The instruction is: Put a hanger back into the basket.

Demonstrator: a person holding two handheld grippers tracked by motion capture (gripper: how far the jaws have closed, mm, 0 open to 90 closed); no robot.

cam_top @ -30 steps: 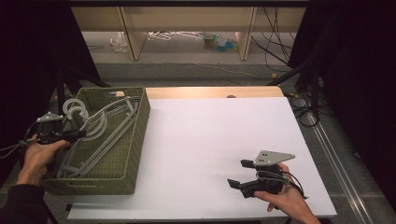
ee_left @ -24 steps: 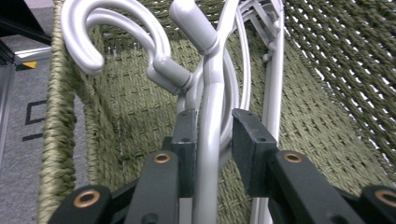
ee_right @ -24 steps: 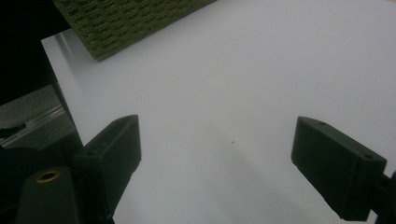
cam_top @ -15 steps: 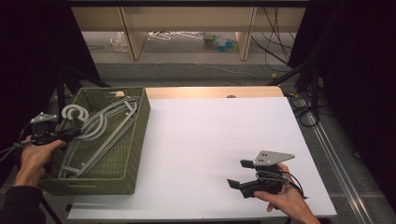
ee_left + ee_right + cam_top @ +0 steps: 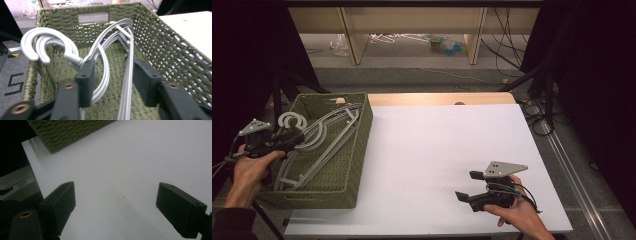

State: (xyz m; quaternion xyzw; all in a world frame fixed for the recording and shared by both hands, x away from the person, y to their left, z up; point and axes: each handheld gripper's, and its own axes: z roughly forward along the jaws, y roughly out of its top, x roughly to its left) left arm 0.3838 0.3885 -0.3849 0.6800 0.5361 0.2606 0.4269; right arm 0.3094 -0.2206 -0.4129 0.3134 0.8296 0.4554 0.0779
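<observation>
I am holding my left tongs (image 5: 113, 82) over the near left edge of a green woven basket (image 5: 357, 150), which is sitting on the left side of a white surface (image 5: 437, 150). Lying in the basket is a bundle of grey plastic clothes hangers (image 5: 319, 137), their curved hooks (image 5: 42, 47) stacked together and leaning up by the basket's left wall. The jaws of my left tongs have just been opening. In the left gripper view they are standing apart around the hangers: the left jaw is sitting right by the neck where the hooks join the shoulders, and I cannot tell whether it is touching. The right jaw is standing clear of the long straight bars, so nothing is being gripped.

My right tongs (image 5: 474, 187) are resting low over the near right part of the surface, well apart from the basket. Their jaws are spread wide with only bare white surface between them.

As I judge it, the step in hand is taking hold of a single hanger. To do it well, I should be centring the jaws on one neck just below its hook, not across the whole bundle, then closing firmly and lifting straight up so the tangled shoulders slide free without dragging the basket.
</observation>
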